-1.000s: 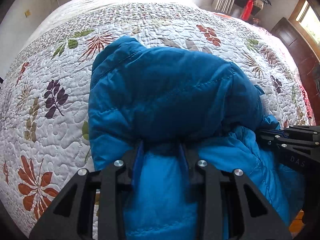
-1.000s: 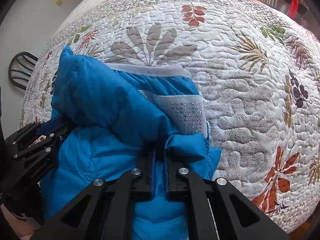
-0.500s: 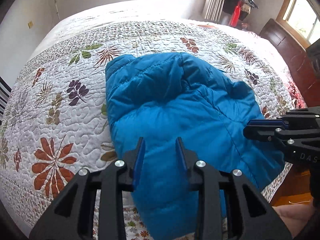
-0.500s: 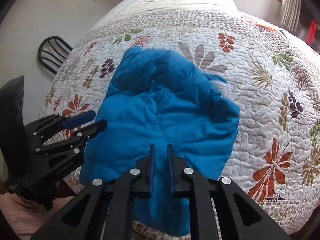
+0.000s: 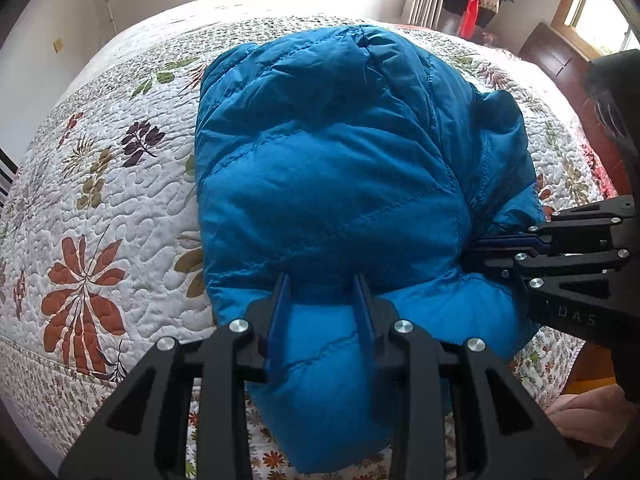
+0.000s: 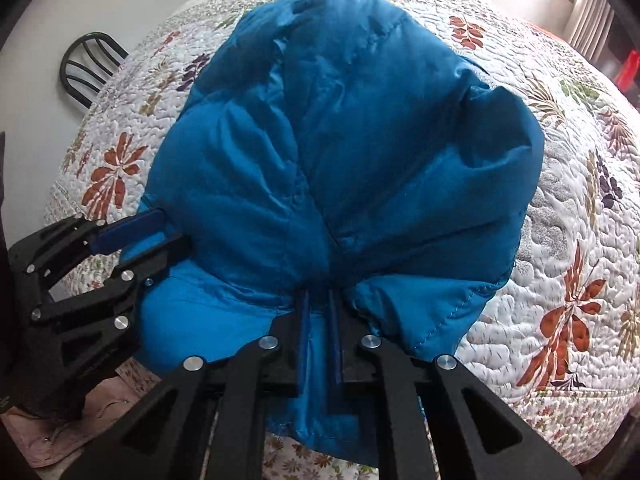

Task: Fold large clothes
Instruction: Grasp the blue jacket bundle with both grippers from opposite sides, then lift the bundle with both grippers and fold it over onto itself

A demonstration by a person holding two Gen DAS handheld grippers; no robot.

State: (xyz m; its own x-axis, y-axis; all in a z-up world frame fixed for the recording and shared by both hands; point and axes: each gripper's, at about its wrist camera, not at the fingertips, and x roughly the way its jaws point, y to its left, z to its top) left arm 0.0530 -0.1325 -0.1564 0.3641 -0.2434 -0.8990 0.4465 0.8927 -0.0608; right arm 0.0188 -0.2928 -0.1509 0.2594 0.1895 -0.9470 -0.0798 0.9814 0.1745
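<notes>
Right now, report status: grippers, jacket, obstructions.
Left gripper open, fingers straddling the blue puffer jacket. Right gripper shut on jacket's near edge. Jacket bunched on floral quilt. Nothing in the way.

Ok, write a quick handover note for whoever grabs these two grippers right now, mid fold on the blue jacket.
Left gripper: open, fingers either side of the near edge of the blue puffer jacket.
Right gripper: shut on the jacket's near edge, fabric bunched between its fingers.
Jacket lies folded into a puffy bundle on the floral quilt, near the bed's edge.
Done: jacket folded into a bundle.
Left: probably release, flatten, tidy the edges.
</notes>
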